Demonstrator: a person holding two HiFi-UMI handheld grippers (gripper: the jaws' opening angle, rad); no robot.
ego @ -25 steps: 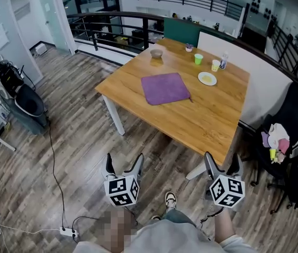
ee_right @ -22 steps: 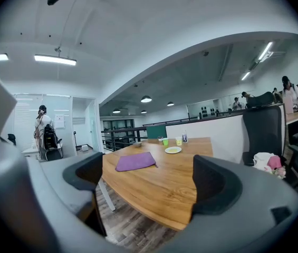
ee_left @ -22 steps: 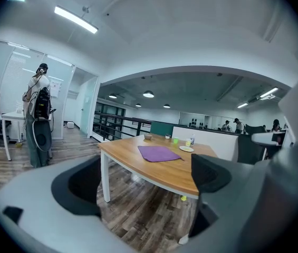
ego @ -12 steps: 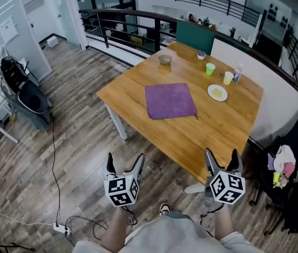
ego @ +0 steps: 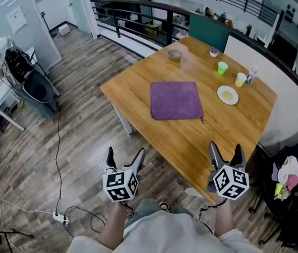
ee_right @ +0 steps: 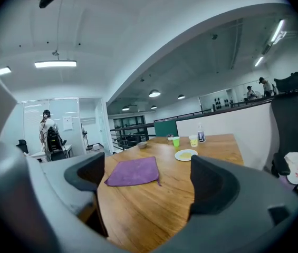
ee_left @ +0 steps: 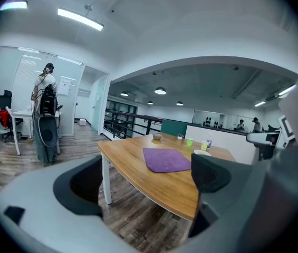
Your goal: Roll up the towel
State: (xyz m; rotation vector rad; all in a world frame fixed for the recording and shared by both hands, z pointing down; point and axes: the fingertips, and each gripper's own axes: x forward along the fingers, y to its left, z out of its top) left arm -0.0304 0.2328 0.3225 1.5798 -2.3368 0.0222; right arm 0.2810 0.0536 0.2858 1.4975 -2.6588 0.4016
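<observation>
The left gripper point(ego: 125, 157) point(ee_left: 149, 179) hangs over the floor point(ego: 80, 141), jaws spread wide with nothing between them. The table point(ego: 138, 80) stands ahead and to its right. The purple towel point(ego: 175, 100) point(ee_left: 166, 159) point(ee_right: 134, 171) lies flat on it, well ahead of both grippers. The right gripper point(ego: 225, 151) point(ee_right: 146, 181) is equally wide and empty, and its marker cube point(ego: 230, 182) hides the table's near corner. Far ahead, a small item point(ego: 213, 51) right of the bowl point(ego: 175, 55) is too small to tell. Table and towel now lie nearer both grippers than a second ago.
</observation>
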